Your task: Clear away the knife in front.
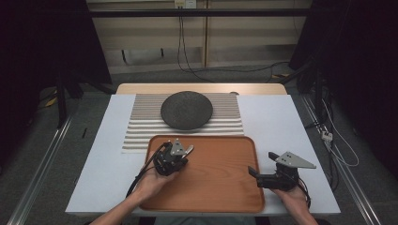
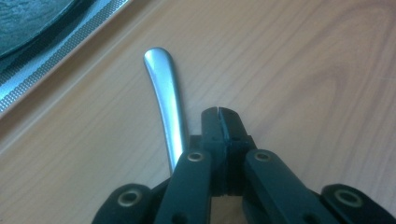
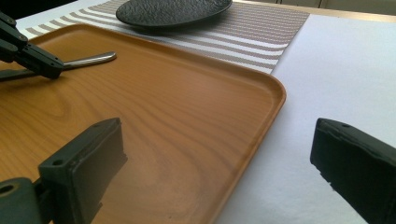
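Observation:
A silver metal handle [image 2: 163,88] of a piece of cutlery lies flat on the wooden tray [image 1: 220,178] near its far left corner. My left gripper [image 2: 219,116] is shut, its two pads pressed together just right of the handle. The handle runs beside and under the left jaw, not between the pads. In the right gripper view the handle [image 3: 91,59] sticks out past the left gripper [image 3: 44,65]. In the high view the left gripper [image 1: 187,152] sits low over the tray. My right gripper [image 3: 217,135] stands open and empty at the tray's right edge [image 1: 261,165].
A dark round plate [image 1: 186,110] rests on a striped mat [image 1: 141,126] beyond the tray. A white cover [image 1: 277,122] spreads over the table on both sides. The tray's raised rim [image 3: 275,93] lies between the right jaws.

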`<state>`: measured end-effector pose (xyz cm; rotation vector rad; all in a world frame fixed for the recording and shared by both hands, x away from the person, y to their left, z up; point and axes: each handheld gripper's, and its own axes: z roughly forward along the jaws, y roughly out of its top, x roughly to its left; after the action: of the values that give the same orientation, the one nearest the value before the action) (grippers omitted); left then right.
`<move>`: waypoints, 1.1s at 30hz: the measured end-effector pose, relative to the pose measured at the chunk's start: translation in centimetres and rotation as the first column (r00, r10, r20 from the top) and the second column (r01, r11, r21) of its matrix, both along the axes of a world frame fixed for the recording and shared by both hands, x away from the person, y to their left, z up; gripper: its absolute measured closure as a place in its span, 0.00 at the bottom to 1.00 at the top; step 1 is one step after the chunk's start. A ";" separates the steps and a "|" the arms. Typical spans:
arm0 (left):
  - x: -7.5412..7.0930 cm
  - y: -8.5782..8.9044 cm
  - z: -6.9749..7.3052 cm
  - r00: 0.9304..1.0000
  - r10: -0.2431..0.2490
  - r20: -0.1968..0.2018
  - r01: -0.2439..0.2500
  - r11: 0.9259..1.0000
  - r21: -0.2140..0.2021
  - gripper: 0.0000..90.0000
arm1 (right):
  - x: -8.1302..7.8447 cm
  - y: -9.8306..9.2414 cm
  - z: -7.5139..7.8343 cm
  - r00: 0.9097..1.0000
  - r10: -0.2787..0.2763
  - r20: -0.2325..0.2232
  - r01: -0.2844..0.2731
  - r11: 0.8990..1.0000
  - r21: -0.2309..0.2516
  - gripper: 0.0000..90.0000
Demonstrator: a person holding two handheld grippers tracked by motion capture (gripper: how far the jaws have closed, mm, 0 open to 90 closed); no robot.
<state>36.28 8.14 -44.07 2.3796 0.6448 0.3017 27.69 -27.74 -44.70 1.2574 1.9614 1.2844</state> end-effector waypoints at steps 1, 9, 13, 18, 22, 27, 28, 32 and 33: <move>0.1 0.1 0.1 1.000 -0.010 -0.016 0.011 1.000 0.005 1.00 | 0.0 0.0 0.0 1.000 0.001 0.000 -0.001 1.000 -0.001 0.03; 0.0 0.7 0.3 1.000 0.005 -0.014 -0.005 0.999 0.032 1.00 | -0.1 0.0 0.1 1.000 0.006 0.005 -0.006 1.000 0.000 0.03; 0.0 0.8 0.3 1.000 0.002 -0.004 -0.002 0.999 0.050 1.00 | 0.0 0.0 0.0 1.000 0.004 0.004 -0.004 1.000 -0.002 0.03; -0.3 0.5 0.4 0.999 0.042 0.003 -0.042 0.997 0.069 1.00 | -0.1 0.0 0.1 1.000 0.004 0.005 -0.004 1.000 -0.001 0.03; -0.1 0.7 0.5 1.000 0.028 -0.007 -0.027 0.996 0.079 1.00 | -0.2 -0.1 0.1 1.000 0.005 0.008 -0.005 1.000 -0.004 0.03; -0.1 0.9 0.6 1.000 0.017 -0.008 -0.016 0.995 0.098 1.00 | -0.2 -0.1 0.1 1.000 0.003 0.006 -0.003 1.000 -0.002 0.03; -0.2 0.8 0.5 1.000 0.025 0.004 -0.025 0.996 0.090 1.00 | -0.2 0.0 0.1 1.000 0.004 0.006 -0.004 1.000 -0.002 0.03; -0.4 0.7 0.5 0.999 0.029 0.021 -0.031 0.995 0.097 1.00 | -0.2 0.0 0.1 1.000 0.004 0.006 -0.004 1.000 -0.002 0.03; -0.4 0.7 0.5 0.999 0.032 0.020 -0.034 0.995 0.096 1.00 | -0.2 0.0 0.1 1.000 0.005 0.006 -0.005 1.000 -0.001 0.03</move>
<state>35.86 8.85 -43.57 2.4566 0.6750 0.3763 27.49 -27.78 -44.60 1.2472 1.9616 1.2885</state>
